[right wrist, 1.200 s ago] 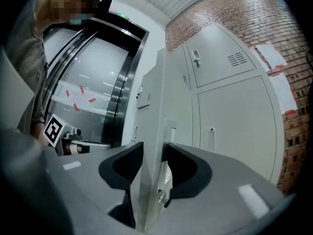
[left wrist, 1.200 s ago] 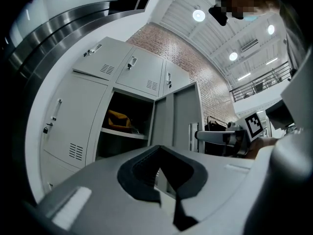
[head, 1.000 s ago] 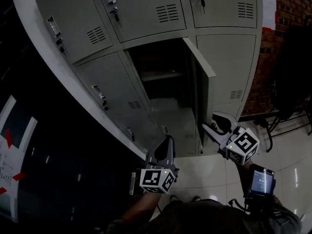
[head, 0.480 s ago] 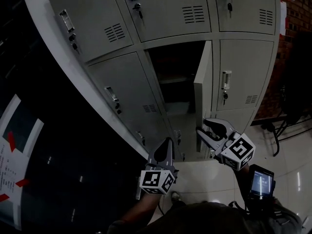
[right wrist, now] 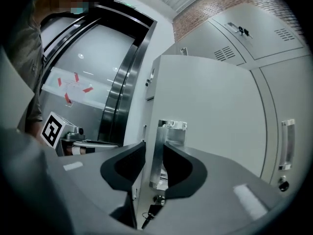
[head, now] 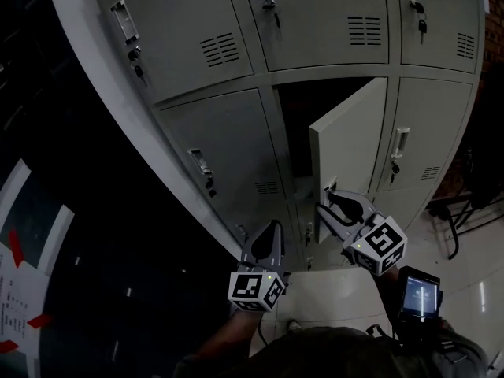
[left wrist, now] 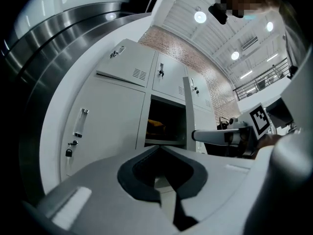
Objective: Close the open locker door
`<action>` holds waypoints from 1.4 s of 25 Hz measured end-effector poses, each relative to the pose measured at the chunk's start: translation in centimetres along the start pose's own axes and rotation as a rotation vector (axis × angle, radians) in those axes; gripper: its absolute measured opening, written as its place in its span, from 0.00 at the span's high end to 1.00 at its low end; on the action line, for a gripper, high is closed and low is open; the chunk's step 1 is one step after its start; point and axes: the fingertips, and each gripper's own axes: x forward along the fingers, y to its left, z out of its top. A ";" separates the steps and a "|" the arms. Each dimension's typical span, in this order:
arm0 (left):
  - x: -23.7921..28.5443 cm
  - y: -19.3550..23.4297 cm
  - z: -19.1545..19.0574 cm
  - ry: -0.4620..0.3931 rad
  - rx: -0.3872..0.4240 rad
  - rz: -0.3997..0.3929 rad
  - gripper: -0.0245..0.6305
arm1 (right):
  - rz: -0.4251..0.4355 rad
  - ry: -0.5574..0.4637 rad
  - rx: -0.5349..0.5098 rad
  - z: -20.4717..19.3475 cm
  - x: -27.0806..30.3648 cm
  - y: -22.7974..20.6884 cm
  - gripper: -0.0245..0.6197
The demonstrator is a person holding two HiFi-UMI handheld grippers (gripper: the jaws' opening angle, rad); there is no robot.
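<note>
Right gripper view shows the right gripper point(right wrist: 153, 148) about half open around the handle point(right wrist: 158, 163) of the door point(right wrist: 210, 106). Its jaws have just been closing. The handle stands between them, close against one pad, with a thin gap at the other. The door, partly ajar, spreads beyond the jaws and to their right. The left gripper point(left wrist: 159, 150) has its jaws together on nothing, and the dark opening point(left wrist: 166, 124) lies just past their tips.

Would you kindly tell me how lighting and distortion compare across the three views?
Head view: dim and underexposed, lockers bowed. Left gripper view: bright, strong fisheye curving, ceiling lamps glaring. Right gripper view: bright, fisheye too, door handle sharp up close.
</note>
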 end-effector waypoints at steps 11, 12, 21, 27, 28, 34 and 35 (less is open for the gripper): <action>2.1 6.7 0.2 -0.016 0.006 -0.023 0.97 | -0.122 0.049 -0.019 -1.2 8.3 -2.9 0.80; 2.4 7.1 0.1 -0.018 0.006 -0.026 0.97 | -0.129 0.051 -0.021 -1.2 8.8 -3.2 0.80; 4.1 9.5 0.4 -0.016 0.008 -0.041 0.97 | -0.186 0.074 -0.024 -1.9 12.3 -5.8 0.83; 4.1 10.9 0.2 -0.005 0.012 -0.038 0.97 | -0.230 0.068 -0.021 -2.3 13.9 -7.5 0.87; 4.1 11.0 0.2 -0.003 0.012 -0.038 0.97 | -0.234 0.070 -0.019 -2.4 14.2 -7.6 0.87; 4.1 11.7 0.2 -0.007 0.015 -0.037 0.97 | -0.260 0.076 -0.006 -2.8 15.1 -8.7 0.86; 4.1 11.8 0.3 -0.005 0.014 -0.037 0.97 | -0.266 0.076 -0.006 -2.8 15.2 -8.9 0.86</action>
